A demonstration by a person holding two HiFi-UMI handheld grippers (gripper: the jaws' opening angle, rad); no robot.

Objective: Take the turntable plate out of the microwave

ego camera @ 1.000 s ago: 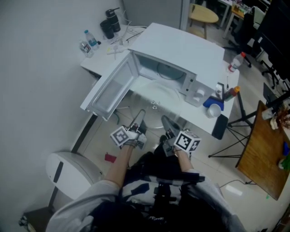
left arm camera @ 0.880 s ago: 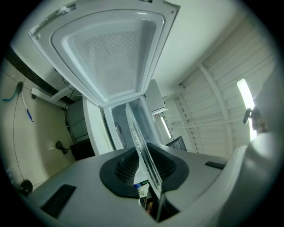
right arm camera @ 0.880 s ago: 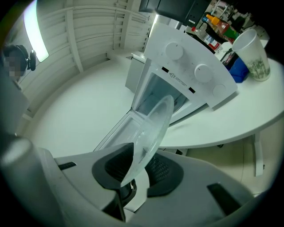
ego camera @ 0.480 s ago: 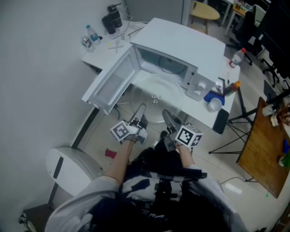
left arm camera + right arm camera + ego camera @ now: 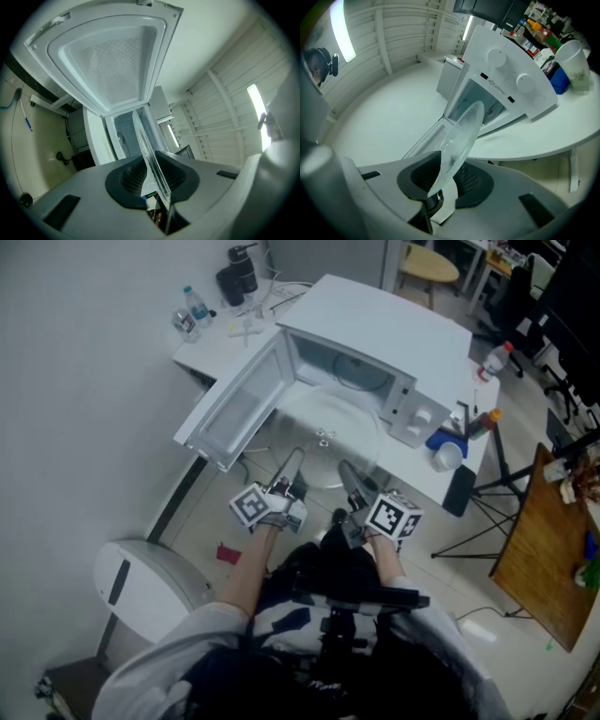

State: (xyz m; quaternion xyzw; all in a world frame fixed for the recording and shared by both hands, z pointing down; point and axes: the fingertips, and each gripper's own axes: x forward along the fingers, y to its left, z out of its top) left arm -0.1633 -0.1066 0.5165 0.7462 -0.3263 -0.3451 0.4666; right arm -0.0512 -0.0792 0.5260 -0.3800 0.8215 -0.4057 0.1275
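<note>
Presently both of my jaws were clamped on the turntable plate [image 5: 323, 439], one on each side of its near rim. The left gripper [image 5: 291, 470] held the left part of that rim. In the left gripper view its jaws stood narrow, with both dark pads pressed on the clear glass edge [image 5: 152, 159]. The right gripper [image 5: 350, 482] held the right part of the rim. In the right gripper view its jaws were likewise narrow, and the plate [image 5: 461, 136] rose from between the pads at a tilt.

The plate lay roughly level in the head view. It was held in the air in front of the open microwave [image 5: 384, 334], over the front edge of the worktop [image 5: 401, 472]. Its far rim was close to the mouth of the cavity; I could not tell whether it had fully cleared it.

The microwave door [image 5: 239, 413] stood swung out to the left, past the front edge of the worktop. The control panel [image 5: 513, 77] with its two dials faced the right gripper view.

A white cup [image 5: 448, 458] and a blue object [image 5: 439, 442] stood at the front right of the worktop. Two small bottles [image 5: 190, 313] and a dark container [image 5: 236, 276] stood near its back left corner.
</note>
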